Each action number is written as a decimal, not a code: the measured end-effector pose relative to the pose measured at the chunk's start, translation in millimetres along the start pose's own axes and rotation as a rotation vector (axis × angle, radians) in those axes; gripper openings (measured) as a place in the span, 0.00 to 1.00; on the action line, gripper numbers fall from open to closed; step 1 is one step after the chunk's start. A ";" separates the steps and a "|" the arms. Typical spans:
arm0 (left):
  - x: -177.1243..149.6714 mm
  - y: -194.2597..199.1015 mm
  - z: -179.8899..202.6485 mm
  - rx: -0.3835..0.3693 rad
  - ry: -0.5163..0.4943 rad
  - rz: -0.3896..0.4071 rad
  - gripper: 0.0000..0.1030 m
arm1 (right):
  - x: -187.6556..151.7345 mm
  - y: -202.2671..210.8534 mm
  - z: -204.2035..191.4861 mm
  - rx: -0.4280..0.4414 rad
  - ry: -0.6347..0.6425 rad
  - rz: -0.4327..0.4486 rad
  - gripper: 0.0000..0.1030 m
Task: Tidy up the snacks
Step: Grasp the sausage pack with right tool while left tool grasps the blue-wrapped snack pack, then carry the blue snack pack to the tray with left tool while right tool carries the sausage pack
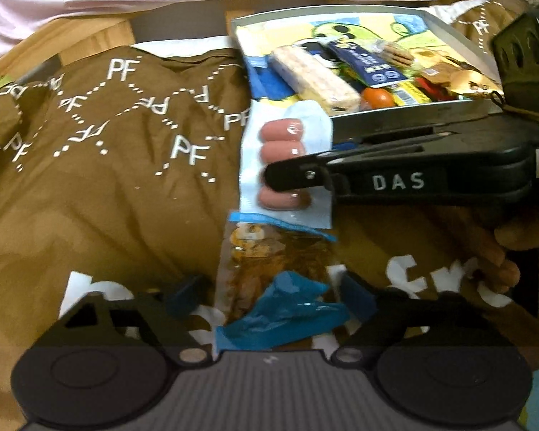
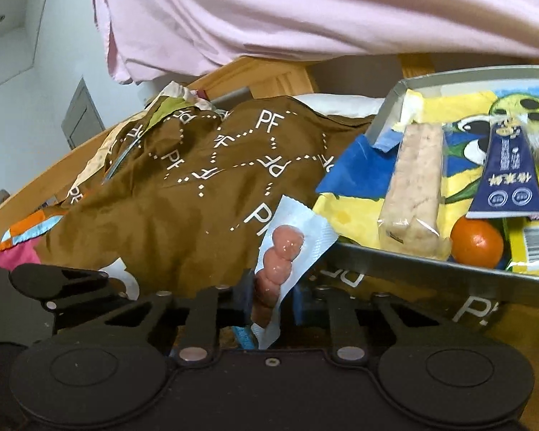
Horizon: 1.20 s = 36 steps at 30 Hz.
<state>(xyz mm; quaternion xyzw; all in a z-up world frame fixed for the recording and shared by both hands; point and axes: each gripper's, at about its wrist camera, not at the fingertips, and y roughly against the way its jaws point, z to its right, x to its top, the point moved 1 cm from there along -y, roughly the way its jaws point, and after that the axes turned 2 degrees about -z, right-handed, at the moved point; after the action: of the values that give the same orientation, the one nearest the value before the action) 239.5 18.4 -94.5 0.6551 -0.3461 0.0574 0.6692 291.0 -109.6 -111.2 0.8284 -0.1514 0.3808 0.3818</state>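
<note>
Holding the sausage pack (image 2: 280, 262) between its closed fingers, the right tool (image 2: 269, 301) keeps the pack's long axis pointing away toward 12 o'clock. The tray (image 2: 431, 273) of snacks lies at 2 o'clock, very near. The left tool (image 1: 269, 301) is clamped on a brown snack bag (image 1: 269, 251), farther from the tray.

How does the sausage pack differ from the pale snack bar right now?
The sausage pack is outside the tray, pinched in the right gripper; the snack bar lies loose inside the tray. The sausage pack shows pink links in a light blue wrapper and stands nearly upright; the snack bar is a beige block in clear wrap, lying flat. The pack hangs over the brown bag; the bar rests beside an orange. Both are sealed snacks.
</note>
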 end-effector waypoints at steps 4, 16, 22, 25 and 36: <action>1.4 4.9 7.5 0.016 -0.001 -0.014 0.66 | 3.5 13.6 -7.7 -0.029 0.039 -0.003 0.20; -15.3 37.8 33.7 0.002 0.000 -0.042 0.63 | -6.6 94.8 -35.0 -0.135 0.195 -0.035 0.20; -25.5 41.9 47.7 0.024 -0.049 -0.049 0.71 | -37.5 146.8 -41.8 -0.190 0.260 -0.072 0.20; -24.4 37.2 46.1 0.024 -0.032 -0.066 0.75 | -44.0 163.1 -42.4 -0.195 0.251 -0.062 0.20; -14.5 38.3 42.2 0.005 0.040 -0.117 0.62 | -49.4 160.1 -37.3 -0.172 0.250 -0.044 0.20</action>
<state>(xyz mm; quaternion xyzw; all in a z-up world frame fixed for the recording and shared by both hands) 191.9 -9.7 -74.4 0.6747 -0.2936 0.0322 0.6764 152.3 -189.7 -49.6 0.7419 -0.1165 0.4581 0.4756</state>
